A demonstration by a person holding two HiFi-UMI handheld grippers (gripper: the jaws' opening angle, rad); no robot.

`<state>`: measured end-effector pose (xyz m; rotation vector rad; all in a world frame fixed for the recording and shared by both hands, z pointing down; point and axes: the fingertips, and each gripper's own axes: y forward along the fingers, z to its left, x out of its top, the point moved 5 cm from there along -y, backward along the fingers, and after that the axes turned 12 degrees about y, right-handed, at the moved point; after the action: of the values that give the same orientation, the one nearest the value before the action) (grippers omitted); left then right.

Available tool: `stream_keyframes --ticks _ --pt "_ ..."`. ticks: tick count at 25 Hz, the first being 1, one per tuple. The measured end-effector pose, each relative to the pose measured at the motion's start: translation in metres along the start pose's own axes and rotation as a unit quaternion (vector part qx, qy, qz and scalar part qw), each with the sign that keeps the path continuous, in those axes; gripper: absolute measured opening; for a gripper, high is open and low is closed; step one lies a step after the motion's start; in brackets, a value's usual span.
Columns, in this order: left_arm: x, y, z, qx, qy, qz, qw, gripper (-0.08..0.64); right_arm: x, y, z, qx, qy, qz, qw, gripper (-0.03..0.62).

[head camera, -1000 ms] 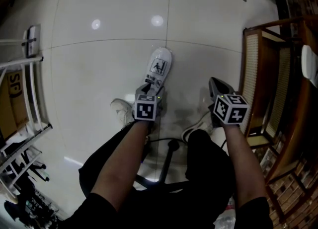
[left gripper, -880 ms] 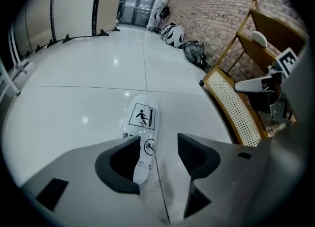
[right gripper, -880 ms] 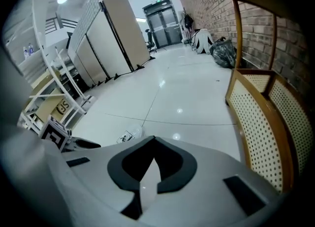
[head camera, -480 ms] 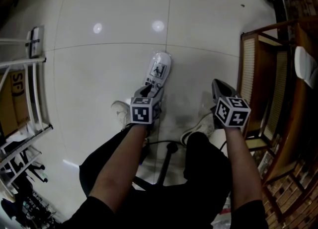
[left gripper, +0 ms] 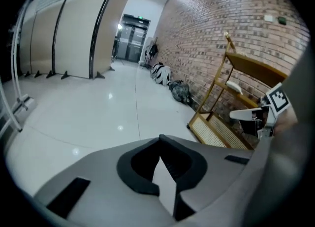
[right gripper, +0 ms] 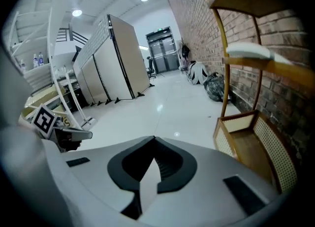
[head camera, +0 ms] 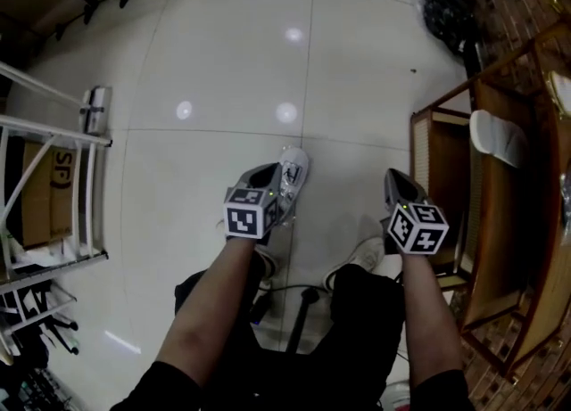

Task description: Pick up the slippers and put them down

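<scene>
Both claws are pressed together and empty: the left gripper [left gripper: 158, 138] has just been closing with nothing between its jaws, and the right gripper [right gripper: 154, 139] shows its tips meeting too. The flat white slipper [head camera: 293, 171] shows just past the left tips, lying, I judge, on the glossy white tiled floor [head camera: 214, 61]. For a fresh pick I would spread the left jaws before coming down and bite one thin side edge squarely; what looks like a second white slipper [head camera: 500, 135] rests on the wooden rack [head camera: 439, 113], near my right claw.
</scene>
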<state>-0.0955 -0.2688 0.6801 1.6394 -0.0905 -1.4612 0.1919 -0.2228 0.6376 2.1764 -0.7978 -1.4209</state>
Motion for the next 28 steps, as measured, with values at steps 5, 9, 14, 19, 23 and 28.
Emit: stream_keyframes --ticks 5,9,14,19,23,28 --pt "0.052 -0.059 0.011 0.017 0.003 -0.072 0.9973 0.005 0.039 -0.034 0.035 0.028 -0.026 -0.046 0.998 0.009" --pt "0.068 -0.115 0.002 0.026 0.001 -0.122 0.9922 0.005 0.052 -0.074 0.058 0.041 -0.027 -0.074 0.996 0.009" --pt "0.107 -0.18 0.001 0.05 0.039 -0.193 0.9791 0.005 0.069 -0.12 0.099 0.068 -0.039 -0.123 0.989 0.009" --pt "0.139 -0.25 -0.012 0.062 0.083 -0.268 0.9577 0.005 0.08 -0.178 0.135 0.09 -0.071 -0.188 0.975 0.009" --pt "0.156 -0.307 -0.016 0.065 0.082 -0.348 0.9316 0.004 0.09 -0.218 0.165 0.114 -0.093 -0.241 0.959 0.009" --pt "0.16 -0.357 -0.038 0.065 0.086 -0.39 0.9146 0.005 0.085 -0.263 0.199 0.139 -0.126 -0.293 0.937 0.008"
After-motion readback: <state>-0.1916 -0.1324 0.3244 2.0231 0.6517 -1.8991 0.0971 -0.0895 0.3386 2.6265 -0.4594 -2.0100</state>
